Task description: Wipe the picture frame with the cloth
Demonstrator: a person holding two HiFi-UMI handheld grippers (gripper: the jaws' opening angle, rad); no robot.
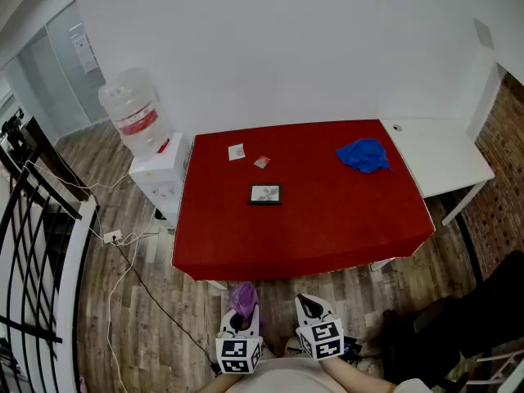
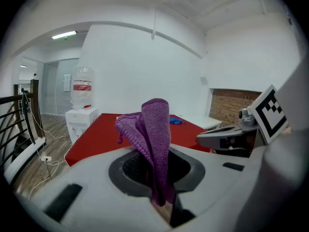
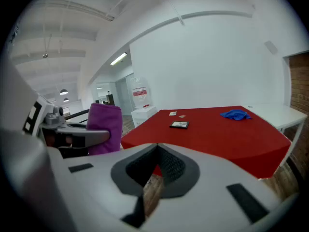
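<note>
**Cloth gripped, frame untouched**

The left gripper [image 2: 157,178] is clamped on a purple cloth [image 2: 154,129], which stands up out of its jaws. The right gripper [image 3: 154,170] is closed with nothing between its jaws. Both are held short of the red table [image 1: 327,223]. The frame [image 1: 265,193] lies flat on the table, well ahead of both grippers. A blue rag [image 1: 363,155] lies farther ahead, off to the right gripper's right.
</note>
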